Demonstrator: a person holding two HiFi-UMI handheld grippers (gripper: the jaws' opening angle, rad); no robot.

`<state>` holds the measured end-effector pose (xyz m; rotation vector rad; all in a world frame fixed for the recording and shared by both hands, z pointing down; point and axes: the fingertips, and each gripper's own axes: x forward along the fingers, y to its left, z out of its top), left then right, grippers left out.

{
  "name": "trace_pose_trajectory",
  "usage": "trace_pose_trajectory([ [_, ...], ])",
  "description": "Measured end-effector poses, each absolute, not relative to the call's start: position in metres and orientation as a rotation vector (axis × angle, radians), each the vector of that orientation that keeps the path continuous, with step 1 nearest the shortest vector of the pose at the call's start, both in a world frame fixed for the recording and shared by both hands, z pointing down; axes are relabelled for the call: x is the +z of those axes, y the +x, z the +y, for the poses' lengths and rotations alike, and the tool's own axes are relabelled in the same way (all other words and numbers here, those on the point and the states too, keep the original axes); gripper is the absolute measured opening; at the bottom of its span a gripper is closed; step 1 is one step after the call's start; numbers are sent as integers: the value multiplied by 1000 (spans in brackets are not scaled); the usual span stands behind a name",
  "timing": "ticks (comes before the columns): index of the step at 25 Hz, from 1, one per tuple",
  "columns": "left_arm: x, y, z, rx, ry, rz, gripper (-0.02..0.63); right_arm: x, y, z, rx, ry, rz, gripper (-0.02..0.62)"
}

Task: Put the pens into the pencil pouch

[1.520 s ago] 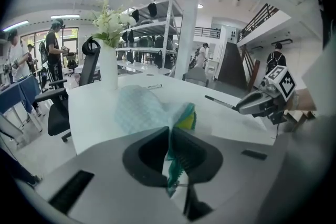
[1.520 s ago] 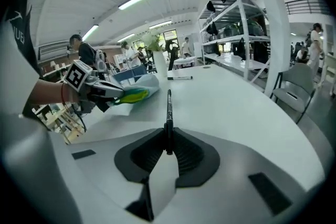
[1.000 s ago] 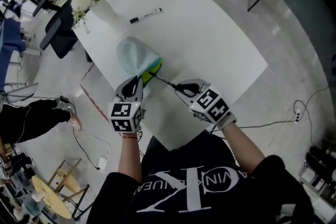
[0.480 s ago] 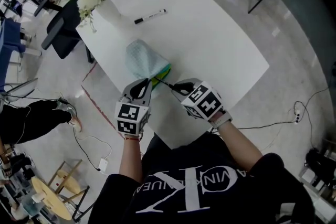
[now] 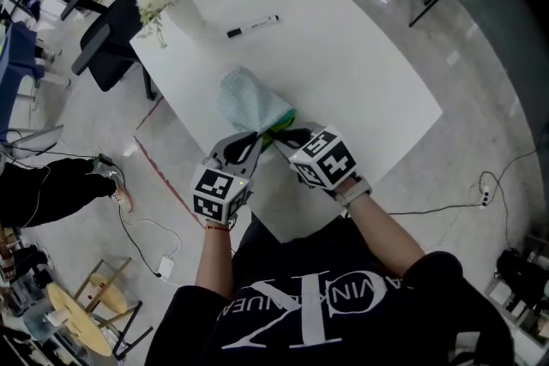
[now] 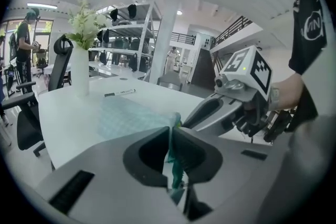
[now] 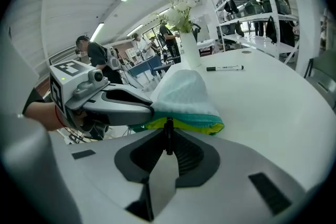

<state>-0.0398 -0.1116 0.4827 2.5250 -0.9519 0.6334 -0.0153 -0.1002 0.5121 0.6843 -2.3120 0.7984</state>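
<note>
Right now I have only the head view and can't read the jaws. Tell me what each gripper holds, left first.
Observer: The left gripper has its jaws pinched on the pencil pouch, at its teal edge.
Operator: Now the right.
Observer: The right gripper has its jaws shut on a thin black pen.
Operator: Give me its far end.
Observer: It meets the pouch's open mouth at the yellow lining; how deep, I can't tell.

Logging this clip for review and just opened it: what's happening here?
A person at a white table has a gripper in each hand. The left gripper pinches the edge of the pencil pouch at its mouth. The right gripper holds a thin black pen with its tip at that opening. A second pen lies farther off near a vase of flowers.
</note>
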Motion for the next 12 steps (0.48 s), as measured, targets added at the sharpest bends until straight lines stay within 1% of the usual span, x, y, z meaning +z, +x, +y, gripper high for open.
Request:
trace_pose_trajectory([
  [12, 472, -38, -106, 470, 2506, -910, 23, 505, -28, -106, 824, 722, -2346, 71],
])
